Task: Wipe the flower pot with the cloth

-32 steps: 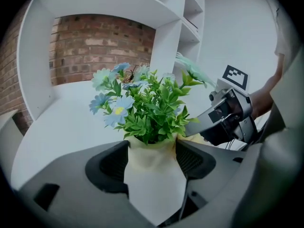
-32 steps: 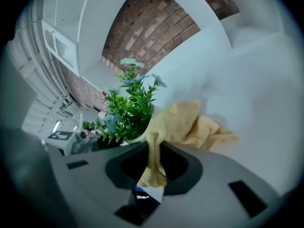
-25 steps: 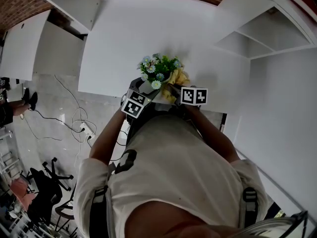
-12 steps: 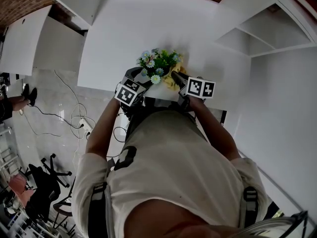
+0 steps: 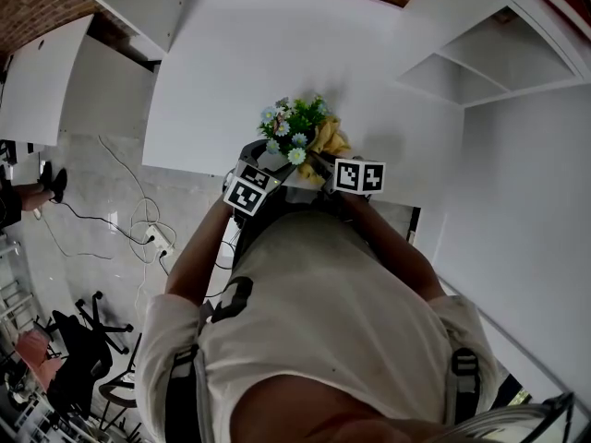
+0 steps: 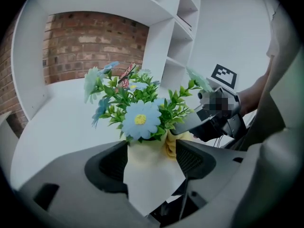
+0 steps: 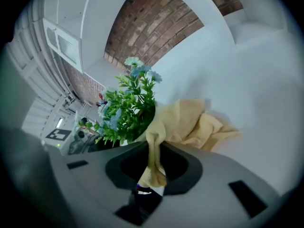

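Where the cloth is held: a strand of the yellow cloth [image 7: 194, 122] is pinched between the closed jaws of the right gripper [image 7: 153, 167]; the rest bunches loose beyond them.
Cloth contact: the bunch lies against the upper right side of the flower pot [image 6: 149, 184], just under the flowers [image 6: 140, 120].
Wiping advice: stroke down the wall with the bunch spread flat, clear of the leaves, which would likely snag it.
Left gripper [image 6: 151, 158]: clamped on the pot, a pad on each side.
Holding advice: grip firmly, since the taper could let the pot slip.
Pot's place: at the near edge of the table [image 5: 277, 53]; whether it rests there cannot be told.
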`<action>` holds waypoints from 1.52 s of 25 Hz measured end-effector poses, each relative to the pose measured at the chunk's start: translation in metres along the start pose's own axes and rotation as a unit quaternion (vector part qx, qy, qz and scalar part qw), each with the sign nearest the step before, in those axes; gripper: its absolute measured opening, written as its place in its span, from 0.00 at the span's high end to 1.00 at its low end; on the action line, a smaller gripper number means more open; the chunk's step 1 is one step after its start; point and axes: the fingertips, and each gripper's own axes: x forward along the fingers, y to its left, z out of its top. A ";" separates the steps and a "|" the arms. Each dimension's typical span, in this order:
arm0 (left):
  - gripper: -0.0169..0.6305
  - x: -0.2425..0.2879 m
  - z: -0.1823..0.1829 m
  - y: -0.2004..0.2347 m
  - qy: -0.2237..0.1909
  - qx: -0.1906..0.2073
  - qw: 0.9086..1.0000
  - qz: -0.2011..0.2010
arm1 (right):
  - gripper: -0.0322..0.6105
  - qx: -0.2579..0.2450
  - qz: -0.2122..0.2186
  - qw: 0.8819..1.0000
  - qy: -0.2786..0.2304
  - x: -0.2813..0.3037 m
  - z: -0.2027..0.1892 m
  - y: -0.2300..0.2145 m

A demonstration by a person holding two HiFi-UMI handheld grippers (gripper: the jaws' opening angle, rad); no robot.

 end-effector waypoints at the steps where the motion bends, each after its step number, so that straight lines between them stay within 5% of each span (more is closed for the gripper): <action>1: 0.48 -0.001 -0.001 -0.003 -0.001 0.001 1.000 -0.002 | 0.84 0.002 -0.002 1.000 0.002 0.000 0.000 -0.001; 8: 0.48 0.001 -0.010 0.009 0.003 0.024 1.000 0.007 | 0.84 -0.003 0.002 1.000 0.014 -0.003 0.000 -0.001; 14: 0.48 0.010 -0.013 0.014 0.021 0.047 0.999 -0.004 | 0.84 0.007 0.012 0.999 -0.033 -0.012 0.035 -0.003; 19: 0.48 0.014 -0.015 0.005 0.019 0.031 0.999 0.010 | 0.84 0.007 0.010 0.999 -0.042 -0.010 0.040 -0.005; 28: 0.48 0.007 -0.019 -0.006 0.026 0.020 0.999 0.013 | 0.84 -0.011 0.010 0.999 0.042 0.007 -0.012 0.004; 38: 0.48 0.002 -0.014 0.025 0.032 0.064 0.997 0.024 | 0.84 -0.001 0.025 0.999 -0.024 -0.013 0.039 0.004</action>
